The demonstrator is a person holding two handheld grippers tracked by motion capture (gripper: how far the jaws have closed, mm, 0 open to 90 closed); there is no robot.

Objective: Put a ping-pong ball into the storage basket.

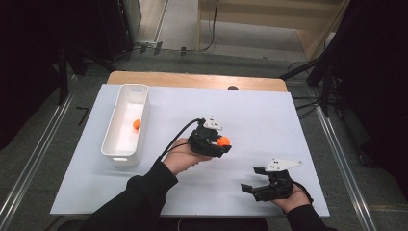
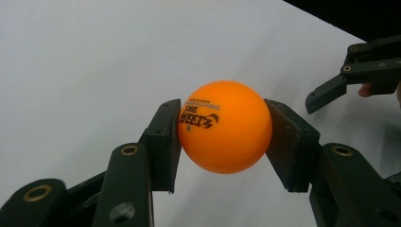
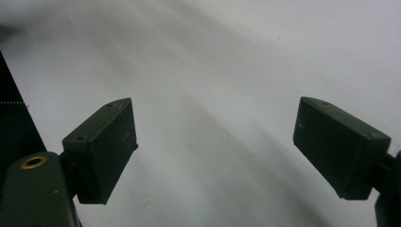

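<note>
Left gripper [image 1: 222, 142] pinches orange ball [image 1: 223, 141] above mid-table; 2nd ball [image 1: 136, 124] sits in white bin [image 1: 109, 147] nr left edge. Right gripper [image 1: 257, 180] wide, empty. I'd keep squeeze light, carry level twd bin.

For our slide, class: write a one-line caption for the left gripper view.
Left tongs clamp an orange ball above the white table; right tongs open beyond.

orange ball [image 2: 222, 132] clamped in left tool [image 2: 222, 137]; second orange ball [image 1: 136, 124] in white bin [image 1: 111, 142].
</note>
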